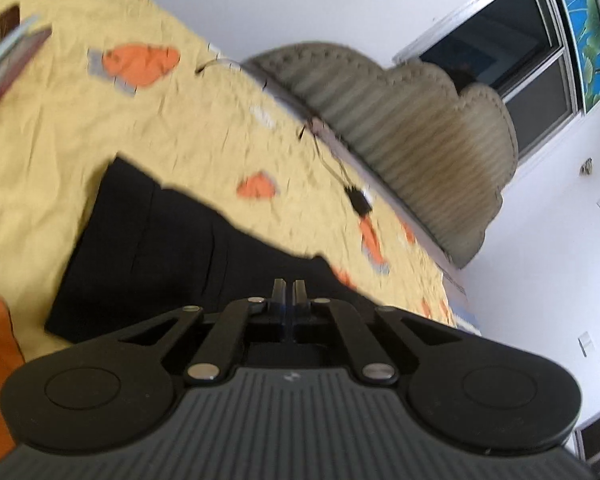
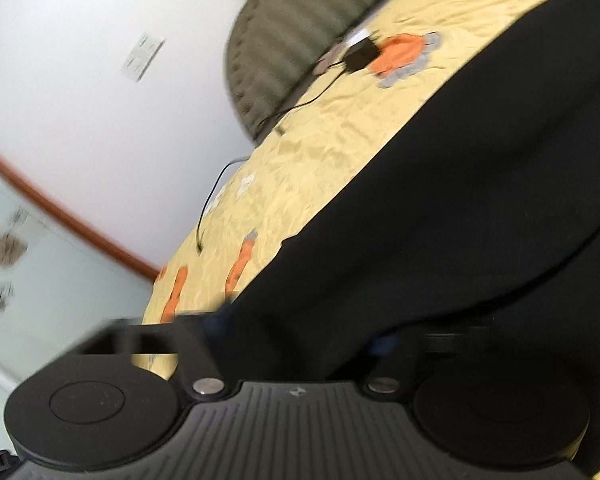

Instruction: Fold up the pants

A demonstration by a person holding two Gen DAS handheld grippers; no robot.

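While both views are blurred, the bed [image 1: 100, 128] fills most of each, covered by a yellow sheet [image 1: 188, 132] with orange patches, and its padded grey-green headboard [image 1: 400, 128] runs along the far edge against a white wall [image 1: 540, 264]. A window [image 1: 512, 64] is set in that wall above the headboard. The black pants [image 1: 160, 248] lie spread on the sheet, reaching from the middle of the bed toward its near edge; in the right wrist view they cover the whole right side of the bed. A thin black cable [image 2: 300, 104] trails across the sheet near the headboard edge to a small black box [image 2: 360, 56]. The left gripper [image 1: 288, 292] sits over the pants with its fingers almost together, only a sliver between them; whether cloth is pinched there I cannot tell. The right gripper's [image 2: 300, 336] fingers are lost against the black cloth, so its state cannot be told.
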